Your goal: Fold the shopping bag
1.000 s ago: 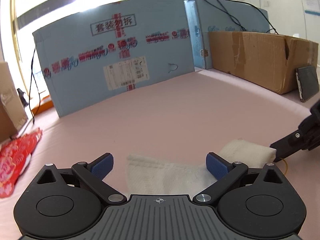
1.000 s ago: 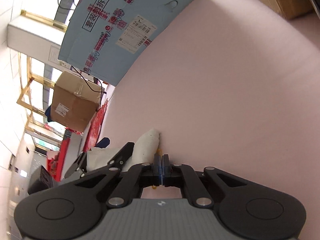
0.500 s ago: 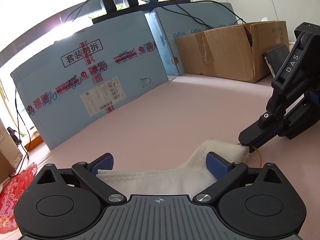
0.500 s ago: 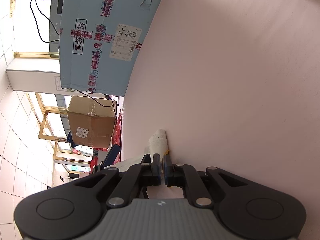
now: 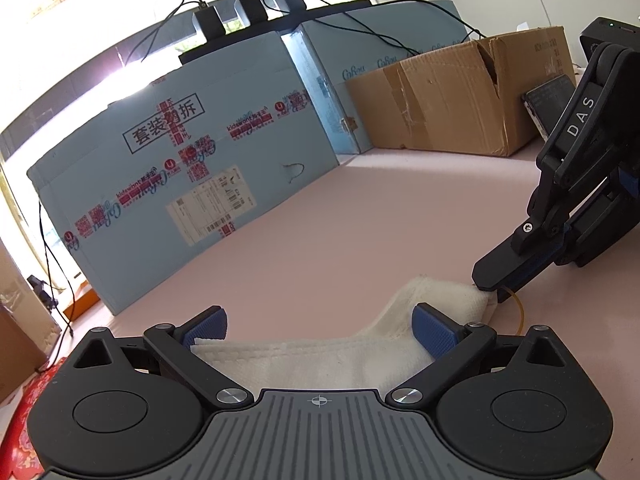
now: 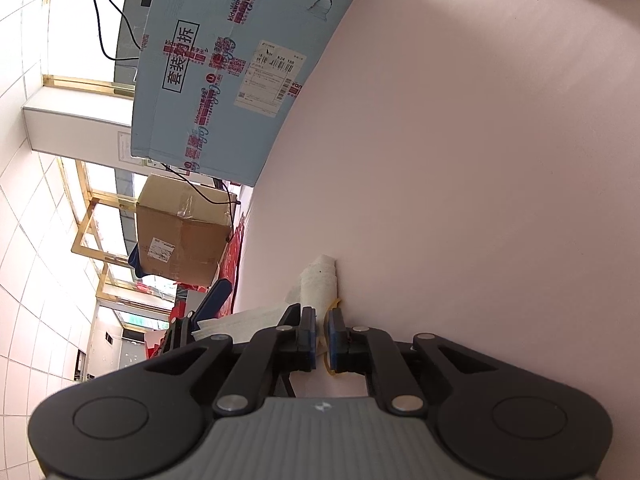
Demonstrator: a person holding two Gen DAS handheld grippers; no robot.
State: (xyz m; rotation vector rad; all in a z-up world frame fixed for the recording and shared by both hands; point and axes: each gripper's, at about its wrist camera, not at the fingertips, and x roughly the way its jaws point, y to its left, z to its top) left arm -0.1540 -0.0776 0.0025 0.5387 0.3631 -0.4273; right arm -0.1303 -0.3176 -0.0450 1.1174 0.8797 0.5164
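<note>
On the pale pink table (image 5: 360,216) lies the white, textured fabric shopping bag (image 5: 332,360), bunched low between the wide-spread blue pads of the left tongs (image 5: 320,326), which do not press it. At its far corner the right tongs (image 6: 321,334), nearly closed, pinch the cloth beside a thin yellow cord (image 5: 518,308)

A pale pink matte tabletop (image 5: 360,216) is seen. A white textured fabric shopping bag (image 5: 320,360) is laid flat on it. A large light-blue cardboard box with red printed tape (image 5: 192,184) and a brown corrugated cardboard box (image 5: 440,104) are stood on it along the far edge. A red patterned sheet (image 5: 24,420) is laid at the left.
</note>
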